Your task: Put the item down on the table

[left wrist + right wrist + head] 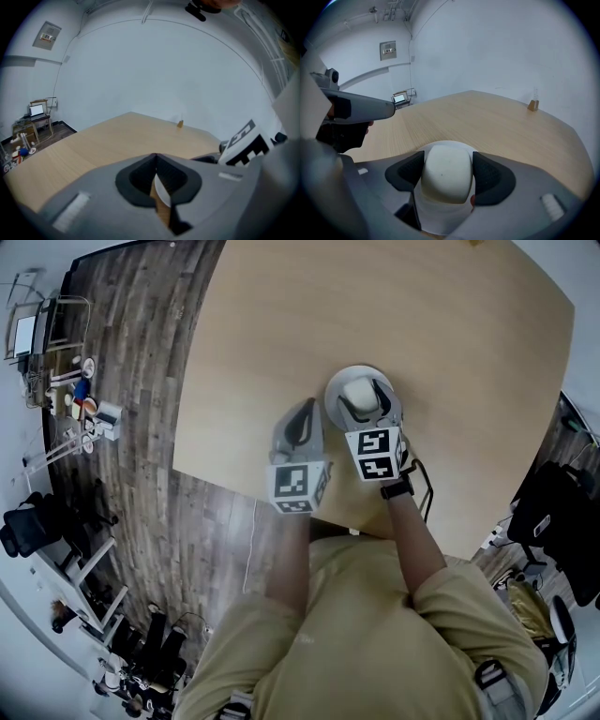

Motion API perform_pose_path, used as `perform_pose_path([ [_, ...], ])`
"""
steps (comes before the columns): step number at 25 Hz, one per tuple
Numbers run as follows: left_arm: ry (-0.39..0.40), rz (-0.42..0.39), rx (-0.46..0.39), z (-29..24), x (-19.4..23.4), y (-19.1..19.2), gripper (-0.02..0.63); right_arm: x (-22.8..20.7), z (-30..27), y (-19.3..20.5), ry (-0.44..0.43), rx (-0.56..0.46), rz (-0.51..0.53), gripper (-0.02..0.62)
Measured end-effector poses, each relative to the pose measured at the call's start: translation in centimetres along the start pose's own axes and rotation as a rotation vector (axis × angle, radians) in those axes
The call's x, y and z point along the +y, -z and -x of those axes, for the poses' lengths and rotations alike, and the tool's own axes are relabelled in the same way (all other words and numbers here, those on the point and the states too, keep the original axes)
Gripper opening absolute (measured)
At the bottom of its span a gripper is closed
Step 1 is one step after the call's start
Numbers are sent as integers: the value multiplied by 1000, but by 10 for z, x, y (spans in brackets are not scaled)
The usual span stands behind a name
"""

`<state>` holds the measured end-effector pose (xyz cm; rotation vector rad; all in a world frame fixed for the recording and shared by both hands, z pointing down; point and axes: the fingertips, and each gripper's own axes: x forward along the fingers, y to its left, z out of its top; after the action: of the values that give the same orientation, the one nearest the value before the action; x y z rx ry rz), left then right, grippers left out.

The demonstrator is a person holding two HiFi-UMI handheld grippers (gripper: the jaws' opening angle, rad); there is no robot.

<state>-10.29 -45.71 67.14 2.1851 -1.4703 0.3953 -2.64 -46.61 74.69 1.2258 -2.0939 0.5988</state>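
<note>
A white rounded item (357, 393) (445, 176) sits between the jaws of my right gripper (362, 397) (446, 172), which is shut on it. Under it lies a round white plate (332, 395) (437, 216) on the wooden table (450, 343); I cannot tell whether the item touches the plate. My left gripper (302, 420) (156, 180) hovers just left of the plate near the table's front edge, jaws shut with nothing between them. It also shows in the right gripper view as a grey left gripper (361, 107) at the left.
A small brown object (180, 123) (532, 105) stands at the table's far edge by the white wall. Wooden floor, chairs and a cart with a laptop (36, 110) lie to the left of the table.
</note>
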Motion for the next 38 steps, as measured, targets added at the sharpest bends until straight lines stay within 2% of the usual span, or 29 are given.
perform_pose_path([
  [10, -15, -12, -32, 18, 5, -14, 2, 8, -9, 5, 17, 26, 36, 327],
  [17, -31, -20, -79, 38, 1, -27, 2, 9, 17, -19, 21, -84, -7, 354],
  [20, -35, -30, -109, 57, -1, -41, 2, 12, 47, -35, 24, -140, -35, 353],
  [24, -35, -70, -164, 85, -16, -71, 2, 7, 104, -57, 28, -236, -66, 293],
  [29, -32, -121, -234, 121, -44, -101, 2, -6, 178, -75, 40, -339, -58, 239],
  [33, -43, -149, -278, 152, -67, -111, 2, -16, 233, -87, 49, -425, -51, 185],
  [38, -82, -182, -353, 202, -89, -129, 2, -10, 290, -100, 71, -520, -37, 155],
])
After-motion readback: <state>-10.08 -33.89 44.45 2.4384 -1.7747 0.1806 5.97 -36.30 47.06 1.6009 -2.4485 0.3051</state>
